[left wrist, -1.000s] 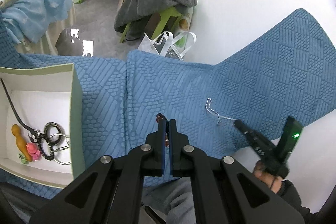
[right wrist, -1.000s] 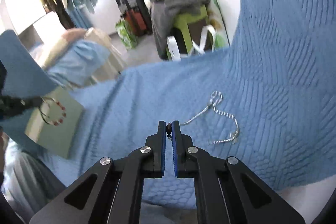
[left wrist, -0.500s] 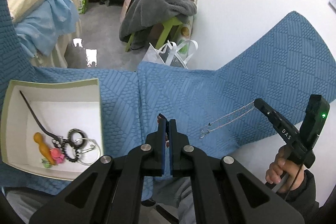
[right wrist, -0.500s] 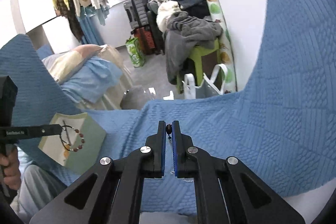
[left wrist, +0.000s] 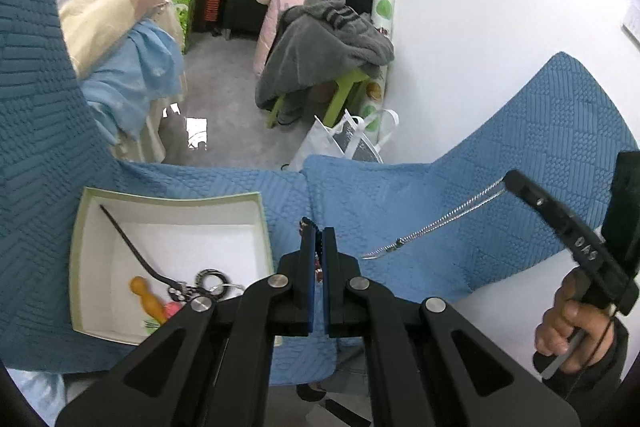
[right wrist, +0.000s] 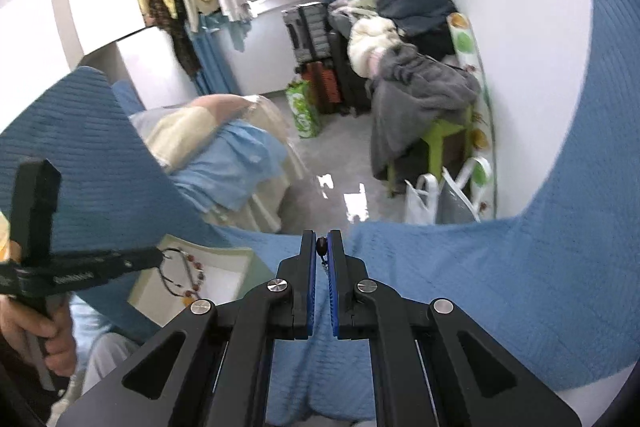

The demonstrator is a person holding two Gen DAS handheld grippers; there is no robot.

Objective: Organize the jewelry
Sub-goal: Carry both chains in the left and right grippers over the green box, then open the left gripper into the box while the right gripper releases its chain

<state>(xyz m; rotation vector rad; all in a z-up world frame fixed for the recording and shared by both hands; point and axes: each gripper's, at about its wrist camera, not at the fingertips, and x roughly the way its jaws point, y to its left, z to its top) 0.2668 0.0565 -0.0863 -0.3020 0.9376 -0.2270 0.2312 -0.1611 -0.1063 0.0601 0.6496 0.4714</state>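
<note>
Chain lifted off cloth; box w/ rings, hairpin.

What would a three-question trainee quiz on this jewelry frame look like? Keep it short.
1. True or false: the box on the blue cloth holds nothing.
2. What hangs from the right gripper? A) silver chain B) watch C) brooch
3. What does the left gripper carry, and where does it show relative to the box?

Key
1. False: an orange piece, dark rings and a black cord lie inside.
2. A: the silver chain dangles off the cloth.
3. A beaded bracelet, in front of the box in the right wrist view.
</note>
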